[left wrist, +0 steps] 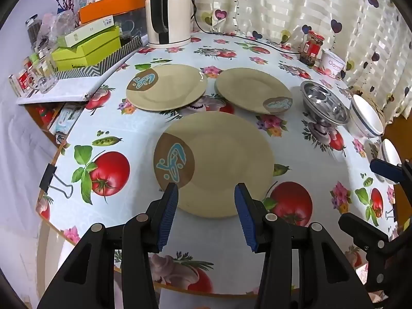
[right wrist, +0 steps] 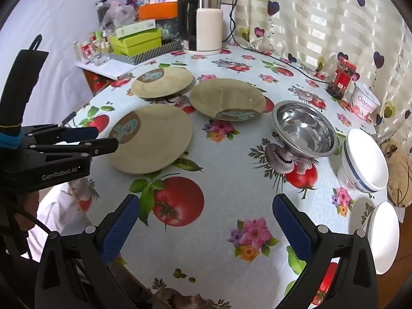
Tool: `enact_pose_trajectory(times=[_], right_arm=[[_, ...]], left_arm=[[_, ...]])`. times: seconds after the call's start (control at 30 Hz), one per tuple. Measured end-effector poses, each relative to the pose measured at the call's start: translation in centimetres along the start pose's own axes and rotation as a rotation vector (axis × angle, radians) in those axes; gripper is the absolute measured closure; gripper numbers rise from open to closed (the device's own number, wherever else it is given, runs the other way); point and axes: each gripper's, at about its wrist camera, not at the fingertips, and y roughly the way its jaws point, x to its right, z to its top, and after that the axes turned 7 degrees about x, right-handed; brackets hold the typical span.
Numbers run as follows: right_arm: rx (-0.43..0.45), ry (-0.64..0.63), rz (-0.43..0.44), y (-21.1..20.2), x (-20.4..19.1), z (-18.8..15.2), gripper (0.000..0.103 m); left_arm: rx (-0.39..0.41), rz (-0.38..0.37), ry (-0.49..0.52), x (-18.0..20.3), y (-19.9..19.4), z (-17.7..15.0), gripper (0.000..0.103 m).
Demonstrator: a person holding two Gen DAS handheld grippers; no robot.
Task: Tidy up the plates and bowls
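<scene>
Round table (left wrist: 226, 234) draped in a pale blue oilcloth printed with tomatoes, mushrooms and flowers, seen from two gripper cameras.

Three flat beige plates, each bearing a brown patch with a turquoise motif, lying separately near the table's middle: near beige plate (left wrist: 215, 163) closest to the front edge, far left beige plate (left wrist: 167, 86) and far right beige plate (left wrist: 253, 90) side by side behind it, their rims close together.

To the right, shiny round steel bowl (right wrist: 305, 130), tilted on its foot. Further right, white bowl with a dark blue band (right wrist: 365, 161) tipped on its side just beside the steel one. Nearer the front right edge, plain white bowl (right wrist: 383, 237), also tipped.

Left gripper (left wrist: 206, 193) with blue ribbed pads, angled down over the near plate's front rim, jaws apart, gripping nothing.

Right gripper (right wrist: 206, 206) angled down over bare oilcloth, jaws spread wide, empty.

At the far edge, cream and black electric kettle (right wrist: 203, 23).
</scene>
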Motion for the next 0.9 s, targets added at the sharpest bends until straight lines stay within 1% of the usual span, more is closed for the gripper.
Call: enact_pose_trajectory(times=[0.23,0.3,0.43,0.7,0.9], right_arm=[[-0.002,0.007,0.015,-0.3,-0.2,0.1,0.000],[-0.003,0.011,0.010,-0.3,-0.2,0.1,0.000],[-0.004,0.001,0.014,-0.5,0.6,-0.1,0.000],[-0.018,-0.008,0.007,-0.6,-0.9,0.4,0.000],[-0.016,-0.002,0.018,-0.7,-1.0,0.3,0.000]], left_arm=[[0.004,-0.008,-0.004,-0.1,0.0,0.0,0.056],[0.005,-0.008,-0.005,0.5,-0.1,-0.2,0.056],[0.003,-0.020,-0.006,0.6,-0.2,0.0,0.056],[0.026,-0.033,-0.004,0.2,-0.9,-0.3,0.056],[0.029,-0.024,-0.002,0.2,-1.0,-0.3,0.056]])
